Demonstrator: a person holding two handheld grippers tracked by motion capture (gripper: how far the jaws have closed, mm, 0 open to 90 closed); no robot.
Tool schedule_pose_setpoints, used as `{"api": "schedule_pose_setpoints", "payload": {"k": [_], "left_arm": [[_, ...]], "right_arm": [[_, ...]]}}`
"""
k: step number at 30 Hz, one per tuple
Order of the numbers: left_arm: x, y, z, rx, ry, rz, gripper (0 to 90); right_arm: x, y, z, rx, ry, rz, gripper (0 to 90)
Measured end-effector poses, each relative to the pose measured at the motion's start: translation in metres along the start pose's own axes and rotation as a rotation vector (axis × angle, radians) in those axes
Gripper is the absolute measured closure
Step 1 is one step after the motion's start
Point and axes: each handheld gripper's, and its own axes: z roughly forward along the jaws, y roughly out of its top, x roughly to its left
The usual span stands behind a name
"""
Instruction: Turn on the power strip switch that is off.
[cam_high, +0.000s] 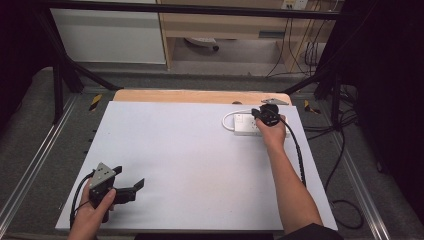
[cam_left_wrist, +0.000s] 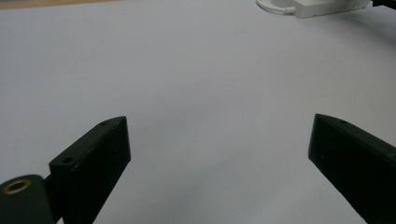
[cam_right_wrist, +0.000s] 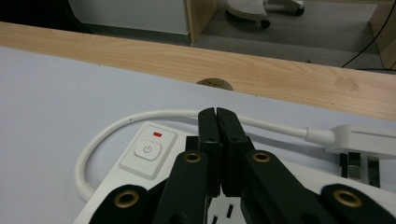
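A white board (cam_high: 190, 165) is laid over a light wooden tabletop (cam_high: 200, 96), whose far edge is left uncovered. The table is framed by black metal struts (cam_high: 60, 65) and flanked by grey carpeted floor (cam_high: 25, 125) with metal rails (cam_high: 30, 170) set along both sides. Beyond the table, a white cabinet (cam_high: 107, 35) and a pale wooden unit (cam_high: 225, 25) are seen. A castor base (cam_high: 202, 44) is tucked under that unit. Black cables (cam_high: 300, 50) are hung at the right, and the far right is left in darkness.
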Motion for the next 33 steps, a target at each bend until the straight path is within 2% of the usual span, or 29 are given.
{"api": "schedule_pose_setpoints", "payload": {"k": [6, 12, 16, 22, 33], "left_arm": [[0.000, 0.000, 0.000, 0.001, 0.002, 0.003, 5.9], [-0.001, 0.000, 0.000, 0.002, 0.004, 0.004, 5.9], [-0.001, 0.000, 0.001, 0.005, 0.002, 0.004, 5.9], [-0.001, -0.001, 0.001, 0.010, 0.001, 0.008, 5.9], [-0.001, -0.001, 0.002, 0.013, -0.001, 0.009, 5.8]], "right_arm": [[0.000, 0.005, -0.013, -0.029, 0.007, 0.004, 89.3], [-0.006, 0.005, -0.023, -0.034, 0.005, 0.009, 86.9], [-0.009, 0.006, -0.031, -0.041, 0.016, 0.029, 84.4], [-0.008, 0.011, -0.040, -0.055, 0.022, 0.007, 82.3], [-0.008, 0.017, -0.050, -0.074, 0.029, 0.006, 77.4]]}}
